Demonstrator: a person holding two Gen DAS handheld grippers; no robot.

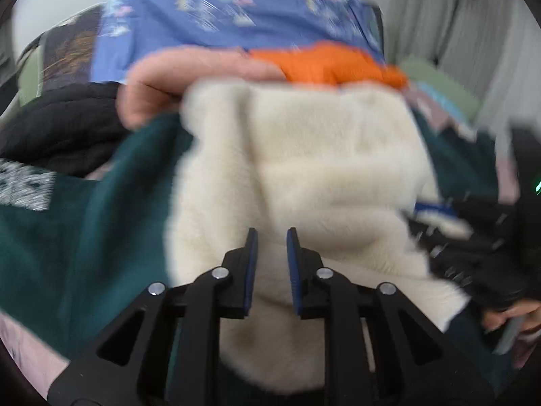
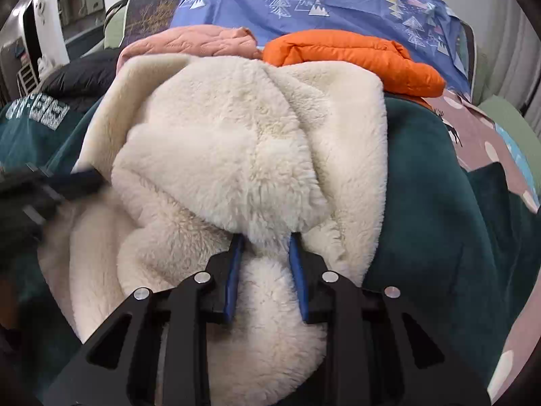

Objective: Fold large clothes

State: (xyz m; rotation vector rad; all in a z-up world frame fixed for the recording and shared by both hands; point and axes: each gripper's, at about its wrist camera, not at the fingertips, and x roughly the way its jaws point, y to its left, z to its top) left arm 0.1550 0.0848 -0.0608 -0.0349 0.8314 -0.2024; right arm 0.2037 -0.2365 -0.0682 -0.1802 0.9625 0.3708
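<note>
A dark green garment (image 2: pixel 432 182) with a cream fleece lining (image 2: pixel 236 142) lies spread on the bed, lining side up; it also shows in the left wrist view (image 1: pixel 304 162), blurred. My right gripper (image 2: pixel 265 240) is shut on a thick fold of the fleece, its fingertips buried in it. My left gripper (image 1: pixel 272 233) hovers over the fleece with a narrow gap between its pads and nothing in it. The left gripper also shows at the left edge of the right wrist view (image 2: pixel 67 182). The right gripper shows at the right of the left wrist view (image 1: pixel 473 237).
Folded orange (image 2: pixel 355 57), pink (image 2: pixel 196 42) and black (image 2: pixel 74 77) jackets lie behind the green garment. A blue sheet with a tree print (image 2: pixel 304 0) hangs at the back. The bed has a mauve dotted cover (image 2: pixel 480 128).
</note>
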